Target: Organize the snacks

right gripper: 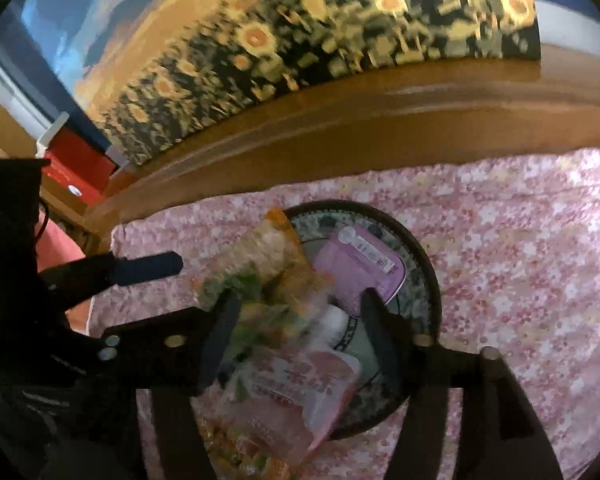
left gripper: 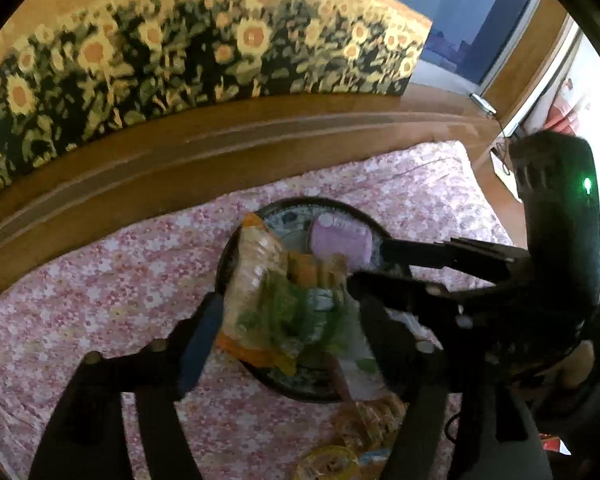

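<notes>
A round dark patterned plate (left gripper: pixel 300 210) (right gripper: pixel 424 264) lies on the pink floral bedspread. In it are a purple packet (left gripper: pixel 340 242) (right gripper: pixel 360 264) and an orange-and-green snack bag (left gripper: pixel 276 292) (right gripper: pixel 260 268). My left gripper (left gripper: pixel 288 316) is wide open, its fingers on either side of the snack bag over the plate. My right gripper (right gripper: pixel 300 320) is open over the plate, with a pink-and-white packet (right gripper: pixel 300 392) lying between and below its fingers; it shows in the left wrist view (left gripper: pixel 380 264) beside the purple packet.
A pink floral bedspread (left gripper: pixel 100 280) (right gripper: pixel 520 280) covers the bed. A wooden headboard (left gripper: pixel 180 152) runs behind, with a sunflower picture (left gripper: pixel 180 48) above. More orange and yellow snack packets (left gripper: pixel 360 428) lie near the plate's front edge. A red box (right gripper: pixel 80 168) stands at the left.
</notes>
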`<state>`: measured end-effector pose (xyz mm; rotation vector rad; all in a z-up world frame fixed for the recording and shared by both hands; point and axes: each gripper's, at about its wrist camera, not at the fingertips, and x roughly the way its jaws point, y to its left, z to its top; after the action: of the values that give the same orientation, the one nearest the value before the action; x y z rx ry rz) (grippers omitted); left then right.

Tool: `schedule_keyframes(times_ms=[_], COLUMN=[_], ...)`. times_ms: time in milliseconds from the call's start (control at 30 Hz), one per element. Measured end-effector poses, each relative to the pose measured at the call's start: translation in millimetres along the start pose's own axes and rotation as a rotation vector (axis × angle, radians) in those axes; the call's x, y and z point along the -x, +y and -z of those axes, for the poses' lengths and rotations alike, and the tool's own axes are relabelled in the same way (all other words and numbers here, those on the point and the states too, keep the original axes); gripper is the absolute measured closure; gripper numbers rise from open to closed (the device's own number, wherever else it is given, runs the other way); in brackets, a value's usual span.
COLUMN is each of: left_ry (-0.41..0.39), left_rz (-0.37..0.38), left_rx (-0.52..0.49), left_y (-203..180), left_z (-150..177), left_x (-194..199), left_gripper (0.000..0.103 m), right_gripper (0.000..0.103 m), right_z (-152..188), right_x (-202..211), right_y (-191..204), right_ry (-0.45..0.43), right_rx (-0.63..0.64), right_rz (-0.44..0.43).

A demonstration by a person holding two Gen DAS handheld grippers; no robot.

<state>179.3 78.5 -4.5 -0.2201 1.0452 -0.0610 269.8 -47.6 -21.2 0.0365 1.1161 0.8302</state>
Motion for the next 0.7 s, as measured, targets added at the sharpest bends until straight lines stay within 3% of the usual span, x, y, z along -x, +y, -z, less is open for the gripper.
schedule_keyframes(times_ms=[167, 300, 467, 533, 600, 700], left_ry=[-0.023, -0.009, 0.041, 0.068, 0.104, 0.138], left_rz=[0.002, -0.018, -0.018, -0.005, 0.001, 0.009], left_rx=[0.008, -0.007, 0.012, 0.025, 0.015, -0.011], left_y=[-0.3, -5.0, -11.6, -12.7, -15.6, -17.5], left_z=[13.3, 45.7, 92.2, 107.4, 117.7, 127.7], left_x=[25.2, 35.6, 27.8, 19.4, 10.1, -0.4], left_gripper=[0.025, 0.026, 0.03, 0.044, 0.052, 0.053], right_gripper=[0.037, 0.037, 0.038, 0.04, 0.04, 0.04], right_z=[17.5, 46.7, 86.4, 97.6, 104.9, 106.3], right_x=[32.3, 54.9, 42.6, 30.8, 15.8, 5.9], right_y=[7.3, 20.3, 25.7, 25.0, 24.6, 23.0], right_ry=[-0.049, -0.052, 0.043, 0.085, 0.138, 0.155], right_rx=[-0.022, -0.031, -0.064, -0.083, -0.078, -0.086], right_rz=[-0.005, 0.014, 0.042, 0.033, 0.057, 0.062])
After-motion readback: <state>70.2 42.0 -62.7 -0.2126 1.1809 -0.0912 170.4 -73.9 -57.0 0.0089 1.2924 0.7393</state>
